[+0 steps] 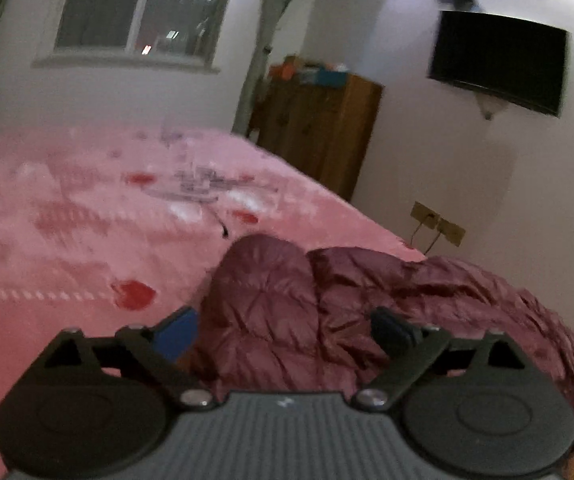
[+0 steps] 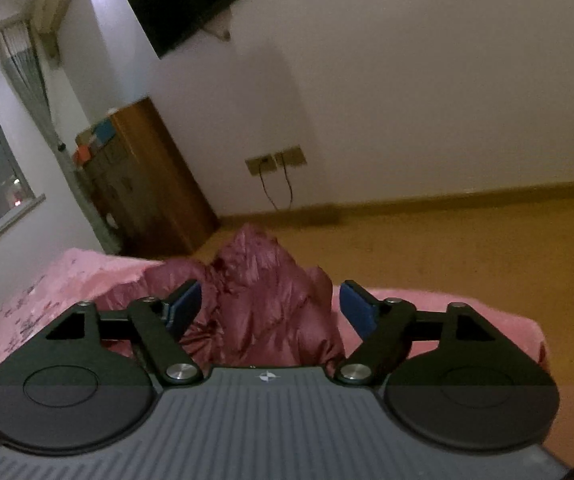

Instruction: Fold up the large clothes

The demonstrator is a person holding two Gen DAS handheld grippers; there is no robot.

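A maroon quilted down jacket (image 1: 271,312) lies bunched on the pink bed cover (image 1: 67,240) near the bed's right edge. My left gripper (image 1: 283,328) is open, its blue-padded fingers spread on either side of a puffy fold of the jacket, just above it. In the right wrist view the same jacket (image 2: 263,300) is heaped at the bed's corner. My right gripper (image 2: 271,308) is open, its fingers on either side of the jacket's raised fold. Whether the pads touch the fabric I cannot tell.
A wooden cabinet (image 1: 319,132) stands by the wall beyond the bed, with boxes on top. A black TV (image 1: 499,60) hangs on the wall. Wall sockets with cables (image 2: 275,160) sit low on the wall. Brown floor (image 2: 467,248) lies past the bed's edge. A window (image 1: 143,8) is at the far left.
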